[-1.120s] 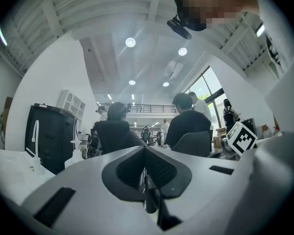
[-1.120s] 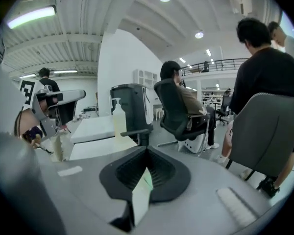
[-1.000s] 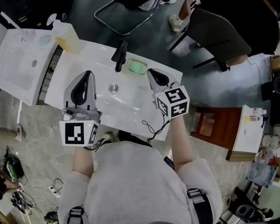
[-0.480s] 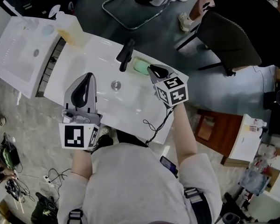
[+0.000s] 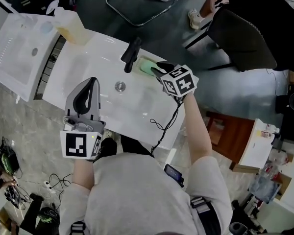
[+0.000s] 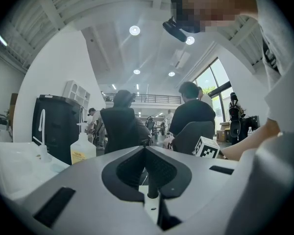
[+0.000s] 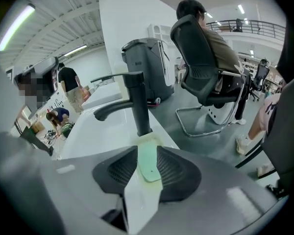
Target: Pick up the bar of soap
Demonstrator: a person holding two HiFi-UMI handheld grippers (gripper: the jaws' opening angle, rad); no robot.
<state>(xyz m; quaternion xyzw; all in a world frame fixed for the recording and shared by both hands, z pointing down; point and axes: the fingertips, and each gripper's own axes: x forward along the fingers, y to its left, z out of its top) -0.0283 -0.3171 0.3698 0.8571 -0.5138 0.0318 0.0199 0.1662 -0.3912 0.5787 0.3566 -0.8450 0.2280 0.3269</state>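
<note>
Right gripper view: my right gripper's [image 7: 147,150] jaws, just opening, straddle the pale green rectangular bar of soap [image 7: 148,164] on the white basin rim [image 7: 95,133] beside the black tap [image 7: 137,102]. My left gripper's [image 6: 146,148] jaws are pressed together.

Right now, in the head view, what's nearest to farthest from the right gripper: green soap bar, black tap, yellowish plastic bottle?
1. Green soap bar, right at the right gripper; its jaws have just been opening, soap lined up between them.
2. Black tap, left of the soap.
3. Yellowish plastic bottle, far upper left.
</note>
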